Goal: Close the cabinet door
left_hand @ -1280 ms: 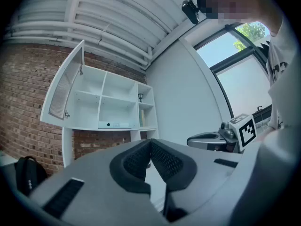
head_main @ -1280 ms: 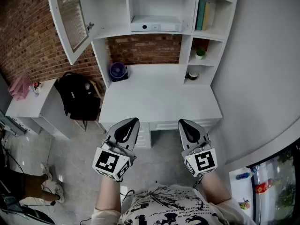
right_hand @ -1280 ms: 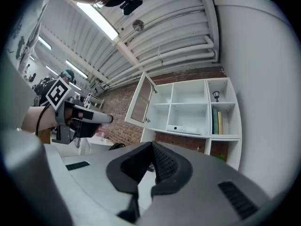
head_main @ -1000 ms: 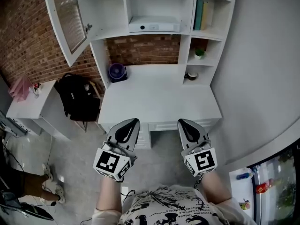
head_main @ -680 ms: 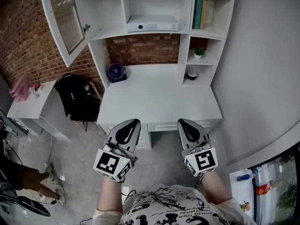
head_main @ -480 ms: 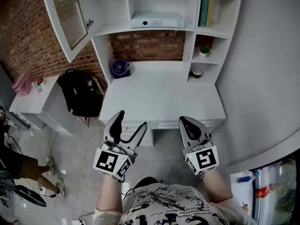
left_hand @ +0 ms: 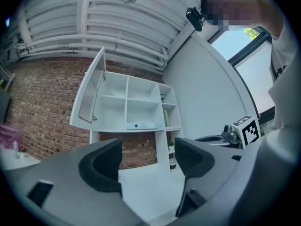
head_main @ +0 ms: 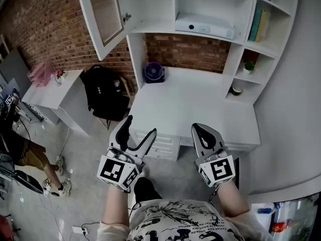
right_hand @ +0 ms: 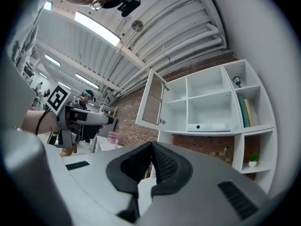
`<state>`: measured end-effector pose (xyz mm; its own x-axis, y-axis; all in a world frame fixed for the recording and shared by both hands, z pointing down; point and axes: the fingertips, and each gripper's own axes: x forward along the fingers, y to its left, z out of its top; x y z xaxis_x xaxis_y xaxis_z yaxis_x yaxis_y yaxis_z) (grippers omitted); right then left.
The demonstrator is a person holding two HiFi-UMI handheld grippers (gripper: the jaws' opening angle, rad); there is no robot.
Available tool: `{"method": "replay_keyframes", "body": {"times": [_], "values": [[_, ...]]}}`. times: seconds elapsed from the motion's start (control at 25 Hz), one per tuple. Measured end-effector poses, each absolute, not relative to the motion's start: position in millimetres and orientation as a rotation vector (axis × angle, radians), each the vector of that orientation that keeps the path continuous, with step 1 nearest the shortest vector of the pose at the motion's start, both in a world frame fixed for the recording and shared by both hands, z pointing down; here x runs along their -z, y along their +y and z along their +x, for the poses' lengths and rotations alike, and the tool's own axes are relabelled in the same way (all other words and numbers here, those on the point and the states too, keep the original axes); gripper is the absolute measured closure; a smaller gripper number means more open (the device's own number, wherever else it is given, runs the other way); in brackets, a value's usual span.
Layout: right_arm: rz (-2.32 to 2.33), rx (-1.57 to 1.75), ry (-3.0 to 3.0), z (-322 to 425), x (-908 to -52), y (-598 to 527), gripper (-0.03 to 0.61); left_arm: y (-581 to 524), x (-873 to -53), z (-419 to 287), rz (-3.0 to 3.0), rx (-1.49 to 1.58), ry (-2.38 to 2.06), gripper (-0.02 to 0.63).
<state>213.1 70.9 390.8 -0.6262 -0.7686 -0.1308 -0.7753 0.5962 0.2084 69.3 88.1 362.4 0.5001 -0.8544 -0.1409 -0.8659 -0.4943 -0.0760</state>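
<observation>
The white wall cabinet's glazed door (head_main: pixel 103 14) stands swung open to the left above the desk; it also shows in the left gripper view as the cabinet door (left_hand: pixel 91 93) and in the right gripper view as the cabinet door (right_hand: pixel 151 99). My left gripper (head_main: pixel 140 127) is held well short of the desk, jaws open with nothing between them; the left gripper (left_hand: pixel 146 159) looks toward the cabinet from a distance. My right gripper (head_main: pixel 201 130) is beside it, shut and empty, and this right gripper (right_hand: pixel 151 147) also points toward the shelves.
A white desk (head_main: pixel 190 104) stands under the shelves, with a purple fan (head_main: pixel 153 72) at its back left. A black backpack (head_main: pixel 105 92) sits on a chair beside a small white table (head_main: pixel 52 84). A white device (head_main: pixel 203 26) and books (head_main: pixel 261 21) fill shelves. A person (head_main: pixel 30 154) stands at the left.
My left gripper's jaws have gone from shut to wide open. Both grippers and the view have shifted, so the cabinet and desk now sit further right and the open door nearer the middle.
</observation>
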Motion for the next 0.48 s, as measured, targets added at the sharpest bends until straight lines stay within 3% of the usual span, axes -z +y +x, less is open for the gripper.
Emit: {"method": "replay_keyframes", "body": {"times": [0.48], "values": [[-1.282,-0.468,2.759,-4,-351,-75,0.563,-50,-323,-147,-2.558,-0.192,1.471,0.279]]}}
